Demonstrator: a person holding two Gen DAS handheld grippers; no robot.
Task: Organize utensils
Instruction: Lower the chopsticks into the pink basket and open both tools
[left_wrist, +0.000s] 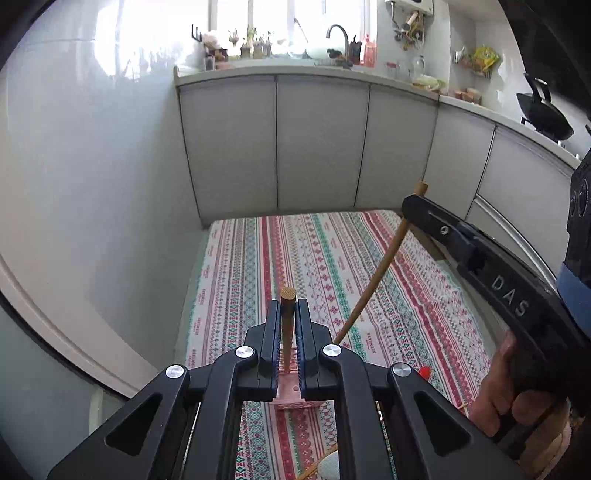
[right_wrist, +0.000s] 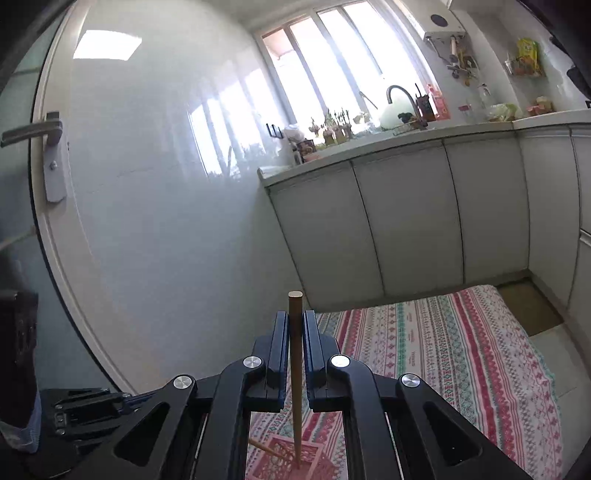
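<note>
Both grippers grip chopsticks over the striped tablecloth (left_wrist: 332, 258). My left gripper (left_wrist: 287, 314) is closed on an upright brown chopstick (left_wrist: 287, 325), its lower end in the pink holder (left_wrist: 291, 395) at 6 o'clock. My right gripper (right_wrist: 295, 332) pinches a second chopstick (right_wrist: 295, 369), tip reaching the pink holder (right_wrist: 288, 461) below. Seen from the left wrist, that stick (left_wrist: 373, 284) slants at 2 o'clock. Kitchen cabinets (left_wrist: 317, 144) stand at 12 o'clock.

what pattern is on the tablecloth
The tablecloth has red, green and white patterned stripes, clearest in the left wrist view.
</note>
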